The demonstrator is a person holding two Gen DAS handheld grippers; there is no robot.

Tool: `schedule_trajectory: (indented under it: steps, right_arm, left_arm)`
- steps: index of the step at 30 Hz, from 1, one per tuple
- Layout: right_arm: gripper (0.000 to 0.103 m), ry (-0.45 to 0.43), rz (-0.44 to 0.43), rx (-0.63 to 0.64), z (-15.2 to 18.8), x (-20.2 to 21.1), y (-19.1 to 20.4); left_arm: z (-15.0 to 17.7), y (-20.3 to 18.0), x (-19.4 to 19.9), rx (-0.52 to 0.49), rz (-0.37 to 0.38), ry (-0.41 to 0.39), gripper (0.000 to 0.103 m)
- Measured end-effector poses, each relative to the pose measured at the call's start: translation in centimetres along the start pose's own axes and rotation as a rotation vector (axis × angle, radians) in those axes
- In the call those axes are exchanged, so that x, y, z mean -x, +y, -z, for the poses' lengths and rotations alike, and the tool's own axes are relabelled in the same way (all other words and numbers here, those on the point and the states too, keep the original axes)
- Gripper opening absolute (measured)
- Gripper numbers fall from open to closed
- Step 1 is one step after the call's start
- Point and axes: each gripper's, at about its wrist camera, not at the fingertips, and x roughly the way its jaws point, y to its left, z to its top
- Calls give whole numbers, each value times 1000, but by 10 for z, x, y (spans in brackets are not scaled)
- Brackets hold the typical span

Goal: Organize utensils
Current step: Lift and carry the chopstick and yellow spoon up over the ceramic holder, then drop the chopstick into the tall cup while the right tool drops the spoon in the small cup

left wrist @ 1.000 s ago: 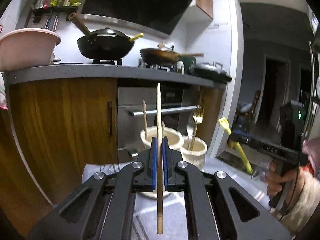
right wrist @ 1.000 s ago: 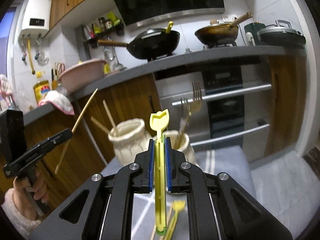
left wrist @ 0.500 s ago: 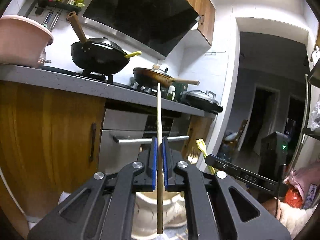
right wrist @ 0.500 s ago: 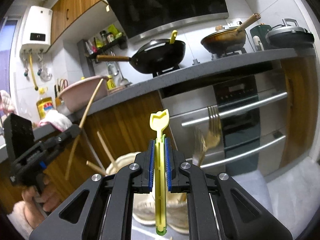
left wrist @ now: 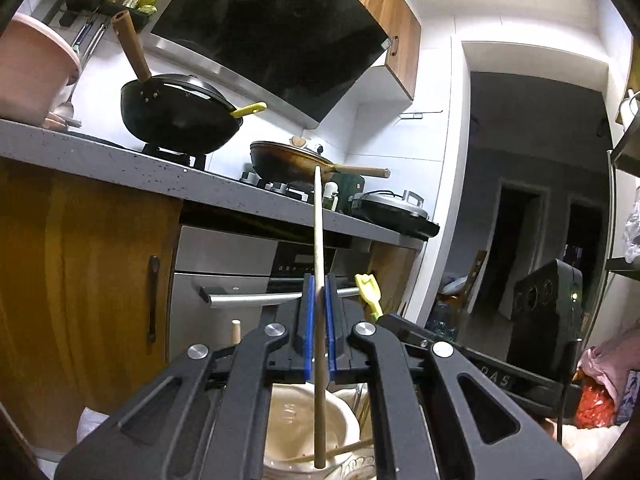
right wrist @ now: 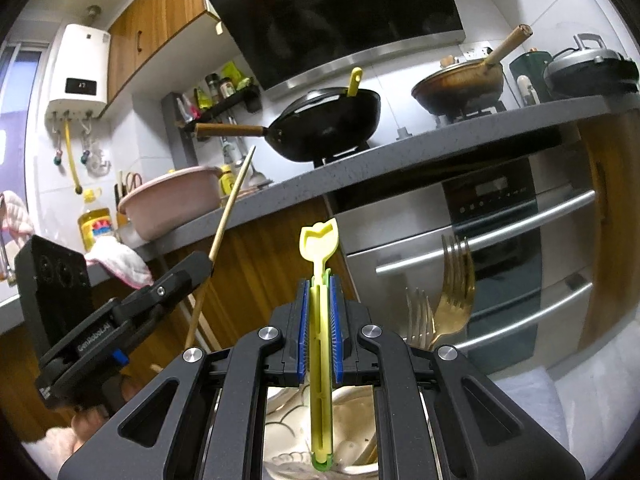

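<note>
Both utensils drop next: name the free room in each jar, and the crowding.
Left gripper: the cream jar is open around the held chopstick, one thin stick lying across it. Right gripper: the second jar is free beneath the yellow utensil, crowded rightward by forks.

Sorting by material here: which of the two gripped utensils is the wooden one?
The one in the left gripper: a plain wooden chopstick, thin and straight, above a cream holder. The right gripper holds a yellow plastic utensil with a tulip-shaped end.
</note>
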Motion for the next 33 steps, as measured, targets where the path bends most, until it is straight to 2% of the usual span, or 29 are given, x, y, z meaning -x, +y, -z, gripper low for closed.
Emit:
schedule_trajectory:
  steps: [10,18,25,33]
  right_arm:
    - [11,2,27,19,11,-11,-3]
    - [11,19,39,37,17,-14,1]
    - [11,19,40,40,19,-13,1]
    - [11,35,43,33,20,-13,-5]
  left_arm:
    - [12,9,-9,2,0,6,5]
    - [9,15,-9,22,3,-4,5]
    - [12,17,-22,12,-19,12,5]
    - [16,23,-11,26,-7,29,5]
